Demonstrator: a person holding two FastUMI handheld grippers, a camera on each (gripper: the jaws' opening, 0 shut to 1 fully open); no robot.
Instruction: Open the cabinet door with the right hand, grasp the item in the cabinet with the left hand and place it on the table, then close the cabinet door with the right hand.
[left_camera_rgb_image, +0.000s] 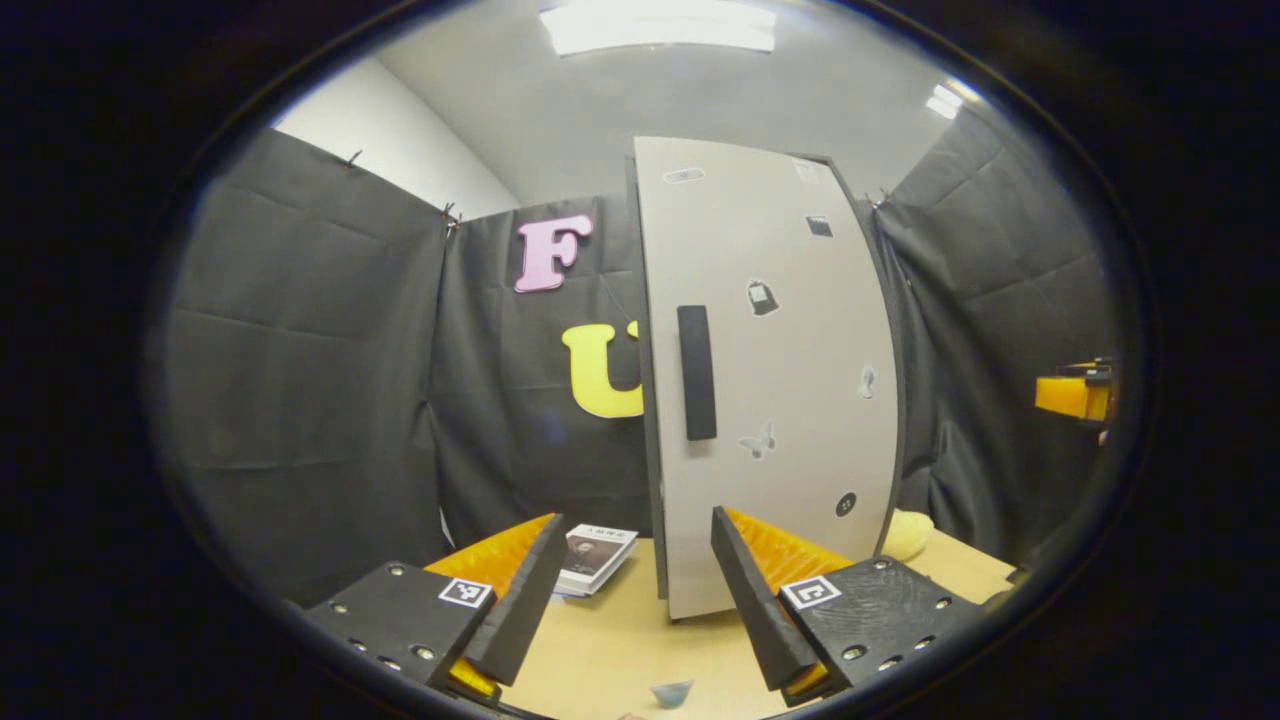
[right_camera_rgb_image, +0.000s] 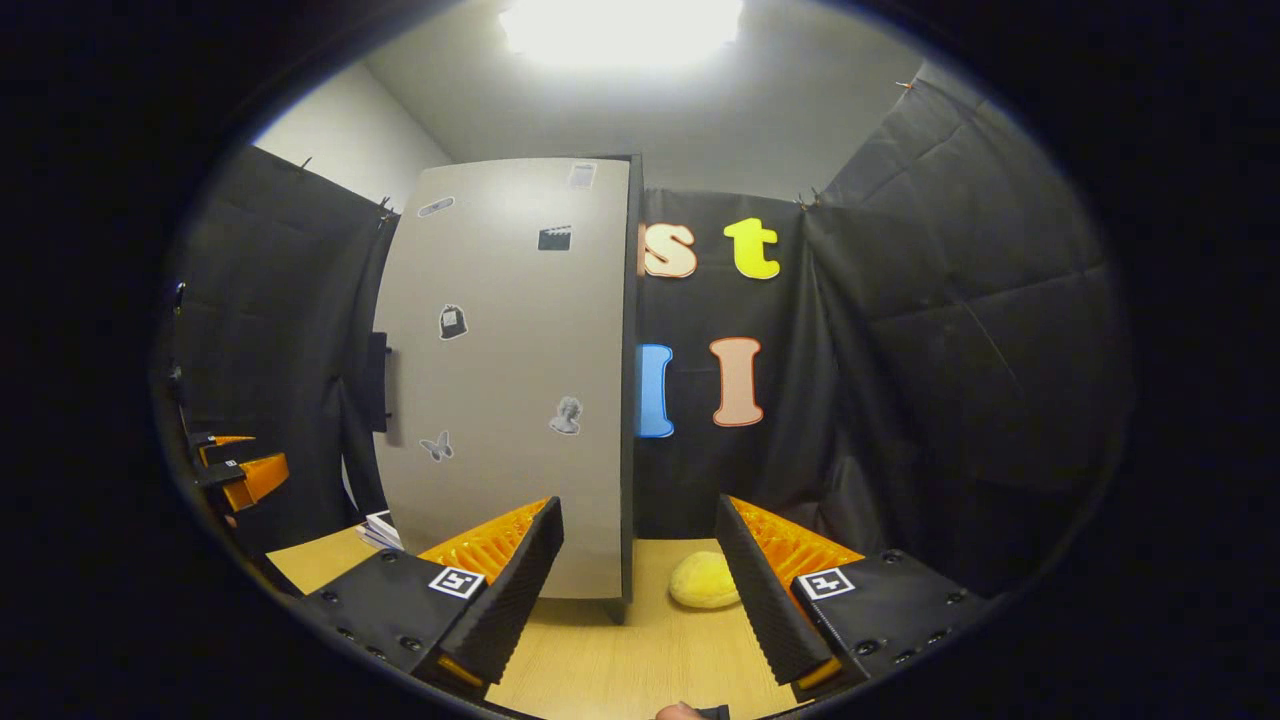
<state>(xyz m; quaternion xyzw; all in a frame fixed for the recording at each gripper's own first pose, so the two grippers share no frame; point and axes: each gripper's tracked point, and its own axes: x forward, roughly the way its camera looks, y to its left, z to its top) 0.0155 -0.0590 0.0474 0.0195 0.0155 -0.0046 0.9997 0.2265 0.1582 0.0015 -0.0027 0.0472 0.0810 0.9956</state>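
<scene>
A tall grey cabinet (left_camera_rgb_image: 770, 370) stands on the wooden table (left_camera_rgb_image: 620, 650), its door shut, with a dark vertical handle (left_camera_rgb_image: 697, 372) near the door's left edge. My left gripper (left_camera_rgb_image: 632, 610) is open, a short way in front of the door's lower part. In the right gripper view the same cabinet (right_camera_rgb_image: 500, 380) stands ahead and to the left, its handle (right_camera_rgb_image: 378, 382) seen edge-on at the left side. My right gripper (right_camera_rgb_image: 640, 590) is open with nothing between its fingers. What is inside the cabinet is hidden.
A small stack of books (left_camera_rgb_image: 597, 557) lies left of the cabinet, and a yellow soft lump (right_camera_rgb_image: 705, 582) lies on the table to its right. A small blue object (left_camera_rgb_image: 671, 692) sits at the table's near edge. Black cloth walls close the booth.
</scene>
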